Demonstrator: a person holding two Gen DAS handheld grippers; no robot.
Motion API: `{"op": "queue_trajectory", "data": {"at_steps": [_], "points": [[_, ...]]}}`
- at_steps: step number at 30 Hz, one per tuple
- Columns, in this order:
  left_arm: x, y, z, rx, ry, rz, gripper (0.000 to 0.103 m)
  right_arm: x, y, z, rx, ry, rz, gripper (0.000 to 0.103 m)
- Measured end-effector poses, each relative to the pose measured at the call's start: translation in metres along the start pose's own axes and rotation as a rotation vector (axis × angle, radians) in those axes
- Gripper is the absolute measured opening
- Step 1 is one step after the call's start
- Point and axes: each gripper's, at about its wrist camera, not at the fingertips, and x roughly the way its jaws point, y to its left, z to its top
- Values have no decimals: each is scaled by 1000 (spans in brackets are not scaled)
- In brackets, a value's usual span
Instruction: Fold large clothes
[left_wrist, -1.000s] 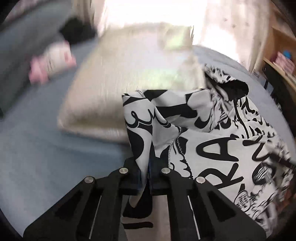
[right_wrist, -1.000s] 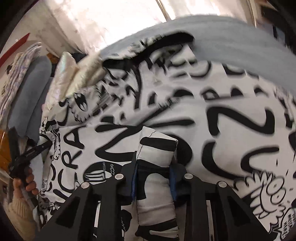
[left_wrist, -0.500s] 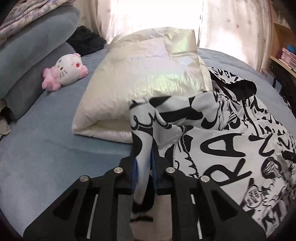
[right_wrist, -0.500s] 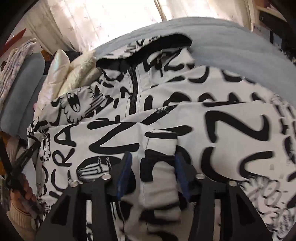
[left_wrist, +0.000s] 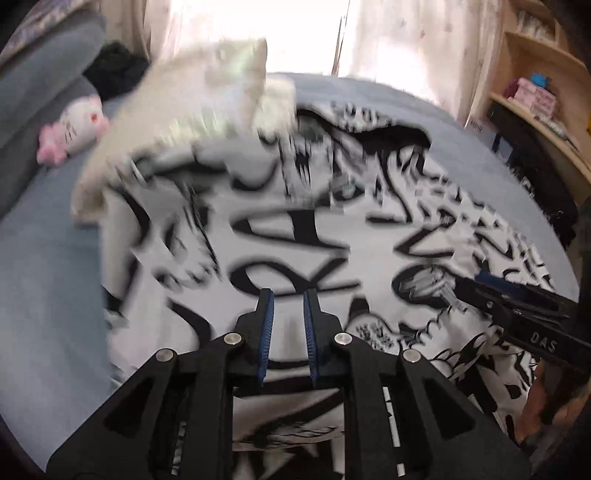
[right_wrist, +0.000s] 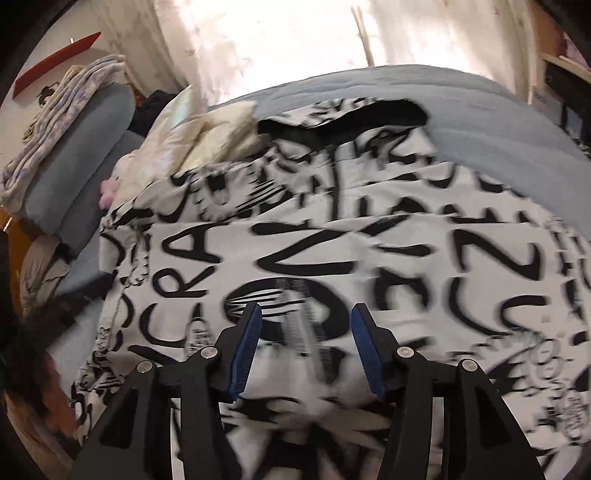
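Left gripper (left_wrist: 287, 295): jaws narrowly parted, nothing between them.
Right gripper (right_wrist: 306, 312): jaws apart, empty, above the cloth.
Garment (right_wrist: 332, 236): one black-and-white printed piece, spread flat on the blue bed (right_wrist: 480, 99).
Cream bedding (left_wrist: 207, 96): one bundle, touching garment's far edge.
Plush toy (left_wrist: 75, 127): one, beside bedding.

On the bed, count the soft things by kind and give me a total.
Black-and-white graffiti-print jacket: 1
Cream folded padded jacket: 1
Pink-and-white plush cat toy: 1
Dark bundle by the window, too unclear to name: 1
Total: 4
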Motion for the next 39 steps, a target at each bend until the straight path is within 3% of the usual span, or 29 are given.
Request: {"op": "queue_trajectory", "data": {"at_steps": [4,6,10,13,16,20,24,31,33,39], "points": [[38,9,-21,-16,82,127,13,26,2,-9,-55,39,-80,52],[35,23,-23,-63,72,98,13,24,-9,-13,-45,39,-65,40],[22,34,-26,-85,82,87,13,-2,-19,-17,-45,24,-85,42],[0,41,-36,-98,89,65,13,-22,-26,-24,-20,14,-75,43],[-31,43,-46,-73,65,70,16,-49,-27,-35,5,-22,-69,52],[-80,38,-64,-43,10,78,47,-84,-26,-56,53,-30,-26,58],[-118,31,-76,-24,-21,80,49,-118,-19,-83,100,-46,19,60],[-183,27,-98,-12,-75,79,49,-185,-5,-123,87,-83,15,60],[-199,32,-108,-22,-80,71,54,-205,-4,-132,89,-104,18,61],[-238,61,-149,-52,-85,79,62,-264,-9,-164,91,-176,-16,79]]}}
